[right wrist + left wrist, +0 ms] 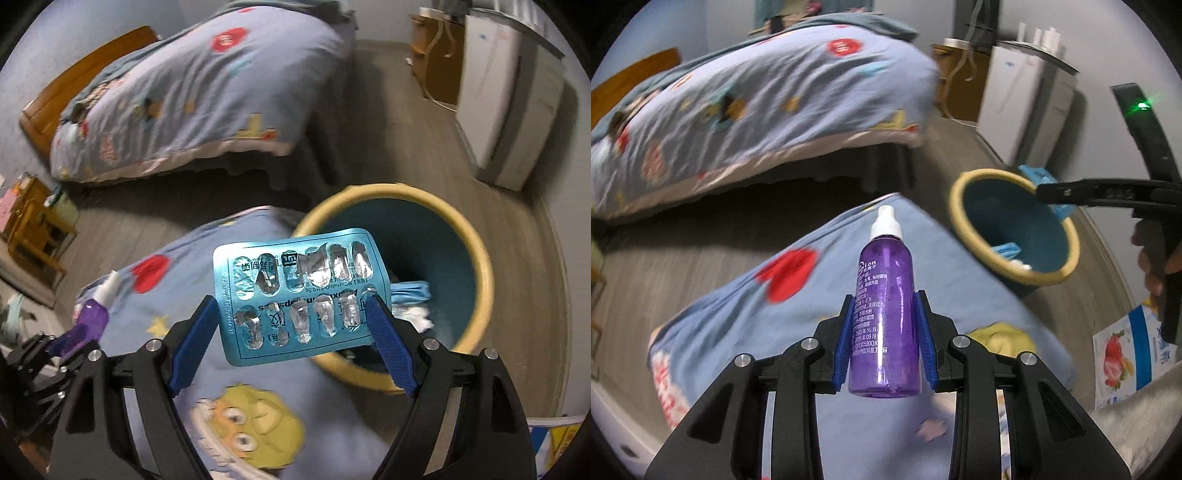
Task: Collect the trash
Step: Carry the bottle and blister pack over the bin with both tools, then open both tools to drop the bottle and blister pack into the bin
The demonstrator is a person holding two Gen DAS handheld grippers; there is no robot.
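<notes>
Two grasps, my left fingers (886,339) clenched on purple plastic spray bottle (884,317), right fingers (295,325) pinching torn blue blister pack (301,295) above yellow-rimmed blue bin's (480,258) near edge.

Bedroom, grey wood-plank floor (388,110), pale grey walls (665,26); wooden-framed bed (55,96) under blue cartoon-print quilt (768,96), white boxy appliance (509,110) beside brown cardboard box (436,55) at far wall.

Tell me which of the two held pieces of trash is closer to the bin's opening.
The empty blue blister pack, in the right hand-held gripper, hangs at the trash bin's yellow rim. The purple spray bottle is farther back over the bed.
</notes>
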